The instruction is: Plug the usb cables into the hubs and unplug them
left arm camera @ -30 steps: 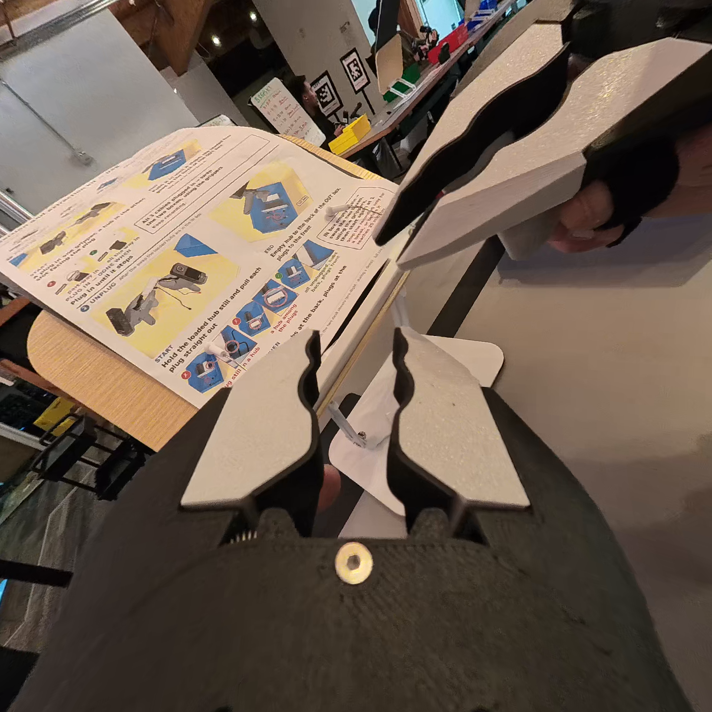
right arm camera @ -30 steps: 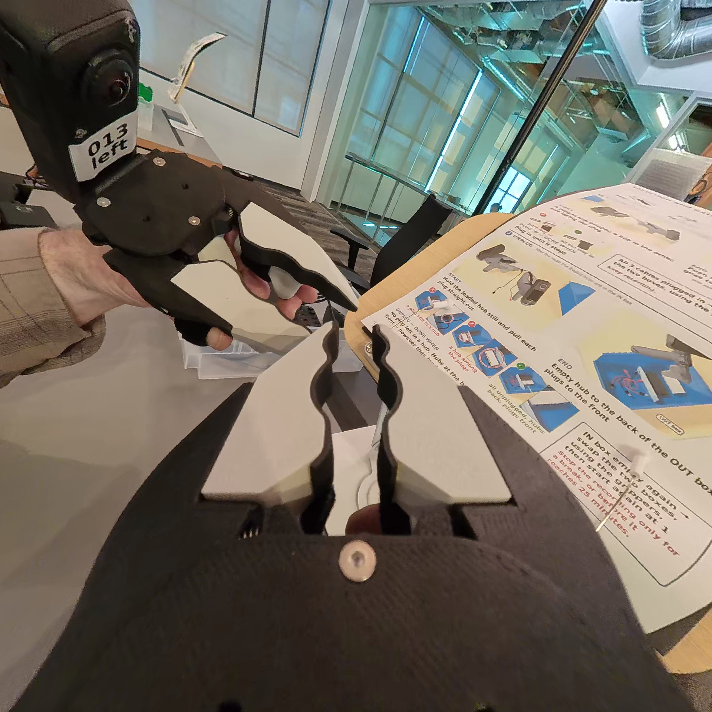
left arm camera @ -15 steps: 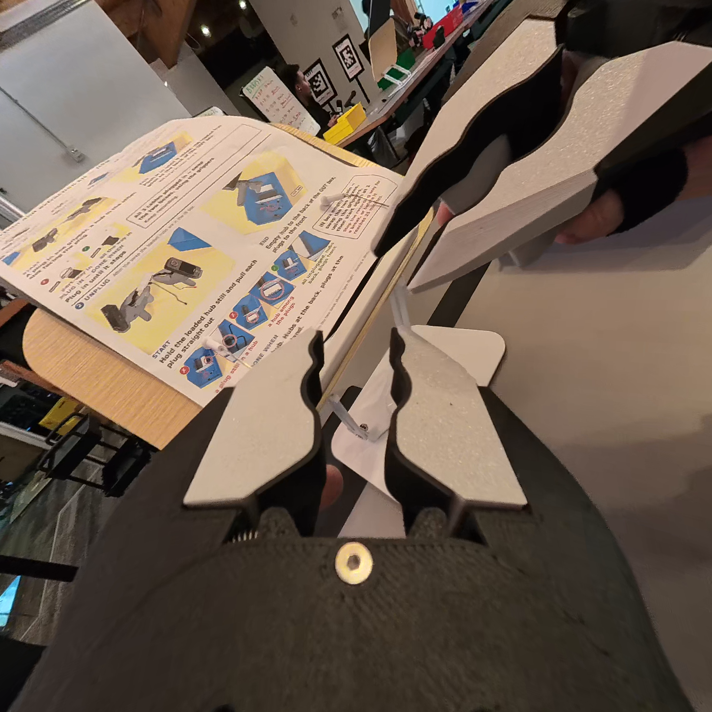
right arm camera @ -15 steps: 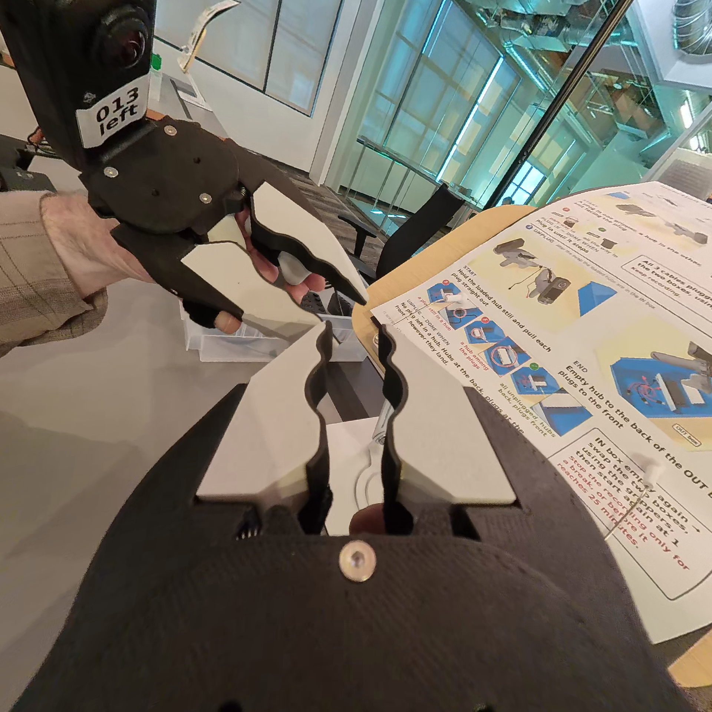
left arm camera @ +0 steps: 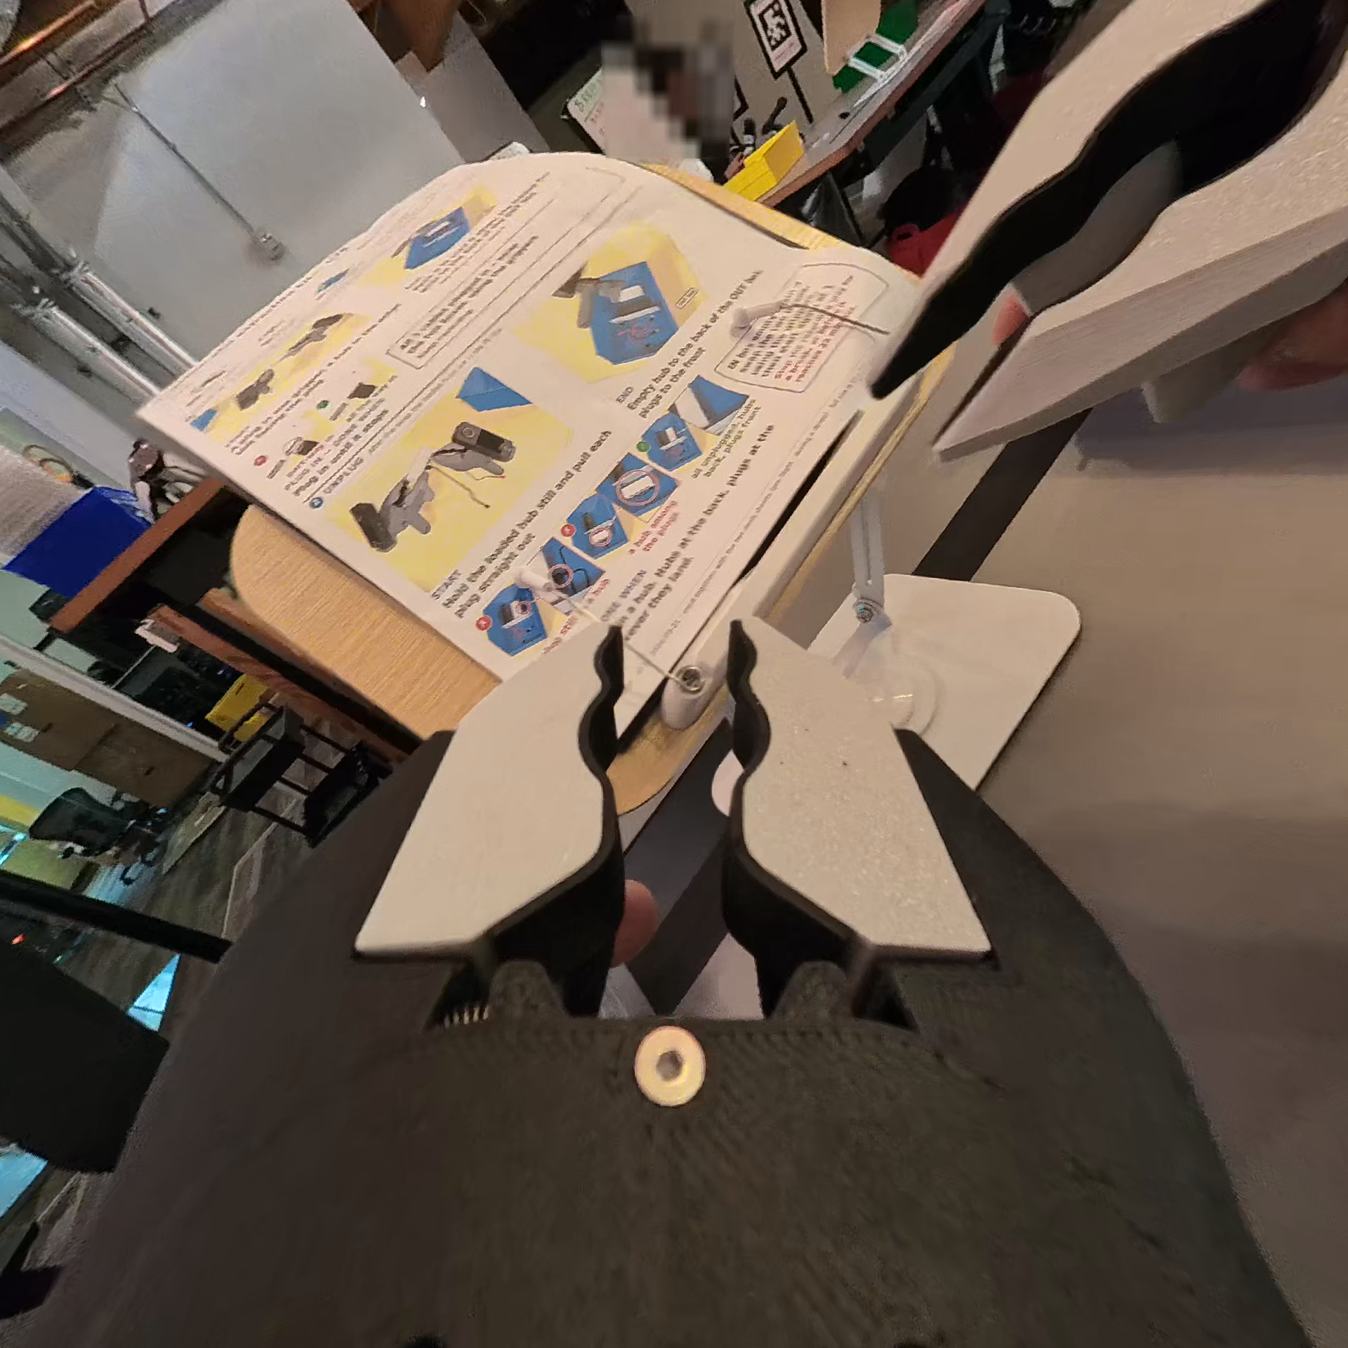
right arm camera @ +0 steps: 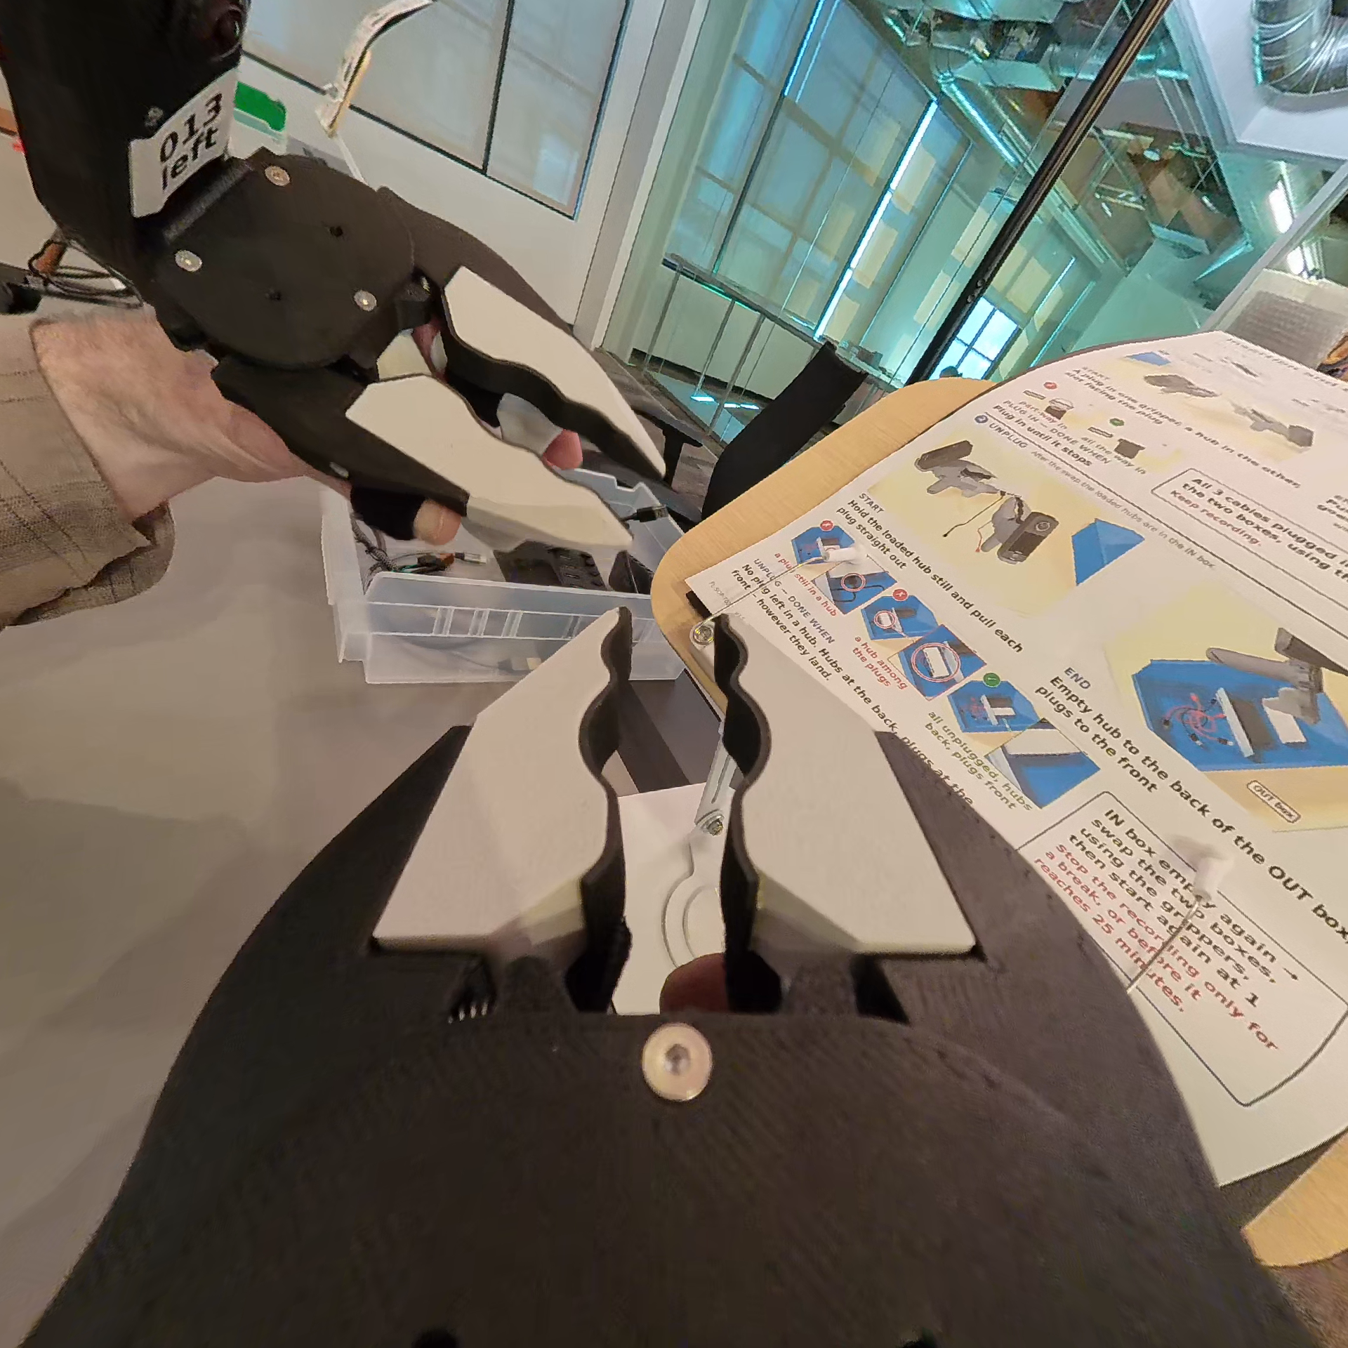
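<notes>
Our left gripper [left arm camera: 671, 656] has a rough, matt black plastic body, grainy pale finger plates and a shiny metal screw [left arm camera: 669, 1065] at centre. Our right gripper [right arm camera: 667, 642] looks the same. Upper centre of the left view, a printed paper sheet [left arm camera: 510, 379] lies on a light wood-grain board [left arm camera: 350, 620]. The stand base [left arm camera: 977, 649] looks smooth white metal. At centre left of the right view sits a clear plastic tray [right arm camera: 467, 620] on a smooth matt grey table [right arm camera: 182, 766].
</notes>
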`<state>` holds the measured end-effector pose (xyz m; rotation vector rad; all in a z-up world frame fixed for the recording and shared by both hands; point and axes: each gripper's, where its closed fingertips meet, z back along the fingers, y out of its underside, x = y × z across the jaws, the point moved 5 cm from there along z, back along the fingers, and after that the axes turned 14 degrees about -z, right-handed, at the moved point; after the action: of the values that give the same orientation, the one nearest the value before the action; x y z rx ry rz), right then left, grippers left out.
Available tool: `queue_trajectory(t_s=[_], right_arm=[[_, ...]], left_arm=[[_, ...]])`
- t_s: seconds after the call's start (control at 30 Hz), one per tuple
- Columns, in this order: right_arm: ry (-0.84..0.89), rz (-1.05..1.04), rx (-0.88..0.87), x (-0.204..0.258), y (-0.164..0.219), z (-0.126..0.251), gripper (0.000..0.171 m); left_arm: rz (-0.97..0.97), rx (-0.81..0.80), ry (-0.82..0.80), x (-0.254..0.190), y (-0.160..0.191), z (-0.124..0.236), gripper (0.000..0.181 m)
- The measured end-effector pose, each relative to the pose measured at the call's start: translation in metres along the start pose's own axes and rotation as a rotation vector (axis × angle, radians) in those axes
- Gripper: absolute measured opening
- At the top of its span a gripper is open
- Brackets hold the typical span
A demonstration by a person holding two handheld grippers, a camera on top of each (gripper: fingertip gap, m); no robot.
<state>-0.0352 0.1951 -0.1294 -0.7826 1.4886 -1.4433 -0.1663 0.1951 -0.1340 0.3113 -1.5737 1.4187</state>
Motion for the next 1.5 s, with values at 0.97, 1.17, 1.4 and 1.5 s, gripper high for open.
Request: queue_trajectory(t_s=[0.97, 1.17, 1.4, 1.5], right_arm=[[0.028, 0.020, 0.047, -0.012, 0.002, 0.011, 0.019], [0.018, 0.022, 0.069, -0.011, 0.007, 0.008, 0.019], [0.015, 0.041, 0.099, -0.009, 0.013, 0.004, 0.019], [0.012, 0.050, 0.110, -0.007, 0.015, 0.002, 0.019]], left_arm=[[-0.168, 0.443, 0.010, 0.079, 0.112, 0.050, 0.047], [-0.169, 0.495, 0.101, 0.070, 0.140, 0.046, 0.060], [-0.165, 0.526, 0.146, 0.068, 0.162, 0.044, 0.062], [-0.178, 0.533, 0.155, 0.067, 0.168, 0.044, 0.062]])
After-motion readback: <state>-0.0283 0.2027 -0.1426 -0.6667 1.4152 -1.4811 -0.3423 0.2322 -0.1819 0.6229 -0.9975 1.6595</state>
